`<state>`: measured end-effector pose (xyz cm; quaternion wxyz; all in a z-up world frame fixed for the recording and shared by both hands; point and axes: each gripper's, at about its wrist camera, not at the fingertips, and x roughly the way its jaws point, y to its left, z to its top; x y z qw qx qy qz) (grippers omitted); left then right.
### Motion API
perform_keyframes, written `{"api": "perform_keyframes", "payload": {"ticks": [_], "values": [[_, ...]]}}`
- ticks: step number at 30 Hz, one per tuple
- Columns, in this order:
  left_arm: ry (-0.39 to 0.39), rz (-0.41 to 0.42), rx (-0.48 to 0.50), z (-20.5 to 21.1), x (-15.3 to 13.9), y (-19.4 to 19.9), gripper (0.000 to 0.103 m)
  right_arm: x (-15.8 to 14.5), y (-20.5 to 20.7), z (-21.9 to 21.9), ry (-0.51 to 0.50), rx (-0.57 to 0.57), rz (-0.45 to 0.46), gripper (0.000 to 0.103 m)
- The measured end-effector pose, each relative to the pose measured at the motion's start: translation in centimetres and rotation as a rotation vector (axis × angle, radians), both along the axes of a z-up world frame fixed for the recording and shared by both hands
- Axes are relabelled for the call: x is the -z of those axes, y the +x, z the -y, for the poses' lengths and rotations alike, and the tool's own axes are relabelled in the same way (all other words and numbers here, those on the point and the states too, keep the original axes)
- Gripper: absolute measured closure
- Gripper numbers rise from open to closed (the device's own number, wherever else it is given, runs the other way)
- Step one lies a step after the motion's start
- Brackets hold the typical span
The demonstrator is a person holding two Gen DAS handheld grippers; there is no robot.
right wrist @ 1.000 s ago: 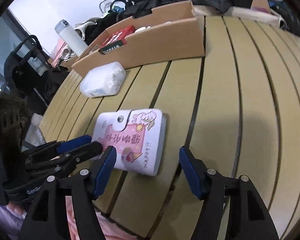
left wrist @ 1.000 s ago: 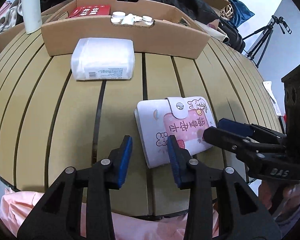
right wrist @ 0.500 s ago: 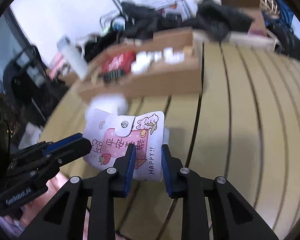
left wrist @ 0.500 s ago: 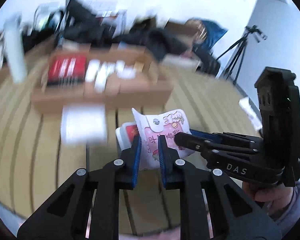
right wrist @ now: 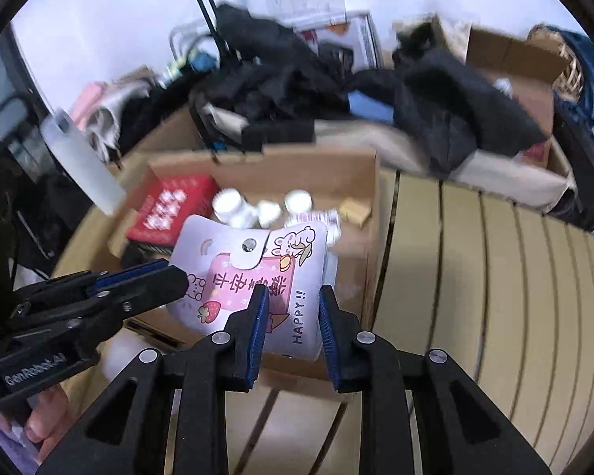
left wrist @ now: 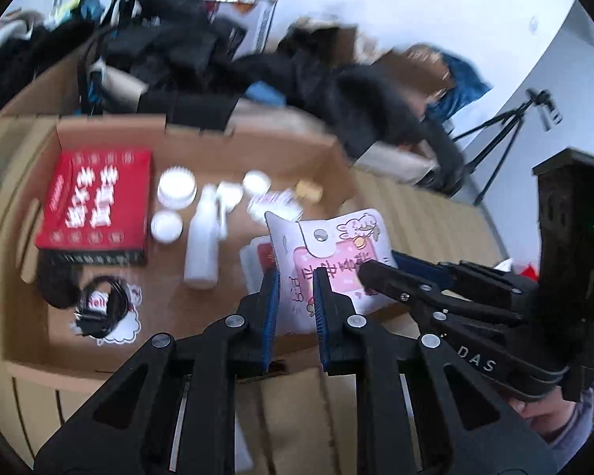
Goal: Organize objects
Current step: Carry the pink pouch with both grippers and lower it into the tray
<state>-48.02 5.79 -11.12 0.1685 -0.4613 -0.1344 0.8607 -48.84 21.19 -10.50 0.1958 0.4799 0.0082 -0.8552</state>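
Note:
A white card wallet (left wrist: 336, 245) with a pink cartoon front and a snap flap hangs in the air over the open cardboard box (left wrist: 111, 130). My left gripper (left wrist: 295, 277) is shut on its near left edge. My right gripper (right wrist: 293, 293) is shut on its lower right edge, by the word HAPPY. The wallet (right wrist: 249, 265) tilts up toward both cameras. Each gripper also shows in the other's view, clamped on the wallet's side. The wallet hides part of the box floor.
The box holds a red carton (left wrist: 95, 198), a white bottle (left wrist: 202, 245), several white jars (left wrist: 177, 186) and a coiled black cable (left wrist: 103, 308). A white tumbler (right wrist: 79, 162) stands to its left. The slatted table (right wrist: 495, 277) extends right. Dark clothes (left wrist: 202, 51) are piled behind.
Both grippers closed on the wallet, which lay flat on the table. They lifted it and carried it forward and up, so it now hangs over the cardboard box.

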Motion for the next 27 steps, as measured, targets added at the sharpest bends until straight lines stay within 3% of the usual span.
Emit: {"api": "perform_keyframes", "payload": {"ticks": [4, 5, 7, 10, 13, 14, 16, 17, 19, 22, 27], "values": [[-0.036, 0.019, 0.011, -0.8, 2.2, -0.1, 0.086, 3.3, -0.1, 0.2, 0.047, 0.012, 0.039, 0.075], [-0.046, 0.032, 0.031, -1.1, 2.4, 0.1, 0.078, 3.5, 0.2, 0.6, 0.072, 0.010, 0.009, 0.075], [-0.053, 0.037, 0.048, -1.1, 2.2, 0.6, 0.075, 3.3, 0.8, 1.5, 0.123, -0.009, -0.032, 0.075], [-0.054, 0.004, 0.009, 0.5, -0.5, 1.6, 0.066, 2.3, 1.2, 1.7, 0.137, -0.017, -0.031, 0.075], [-0.085, -0.076, -0.051, 3.2, -4.8, 4.1, 0.041, -0.6, 2.5, 1.1, 0.113, -0.021, -0.072, 0.074], [-0.121, -0.097, -0.073, 3.9, -6.0, 4.9, 0.032, -1.8, 3.1, 0.8, 0.104, -0.021, -0.082, 0.068], [-0.244, -0.124, -0.143, 5.5, -8.8, 7.0, 0.022, -4.9, 4.7, -0.1, 0.077, -0.038, -0.108, 0.044], [-0.300, -0.130, -0.191, 6.4, -9.9, 8.0, 0.019, -6.2, 5.6, -0.5, 0.068, -0.051, -0.124, 0.022], [-0.390, -0.149, -0.301, 8.3, -12.2, 10.8, 0.017, -8.4, 7.4, -1.0, 0.062, -0.061, -0.167, 0.018], [-0.446, -0.183, -0.366, 9.9, -14.1, 15.6, 0.008, -11.2, 11.3, -2.1, 0.060, -0.052, -0.217, 0.018], [-0.473, -0.220, -0.360, 9.6, -15.8, 22.4, 0.002, -13.5, 17.5, -3.3, 0.061, -0.035, -0.253, 0.018]]}}
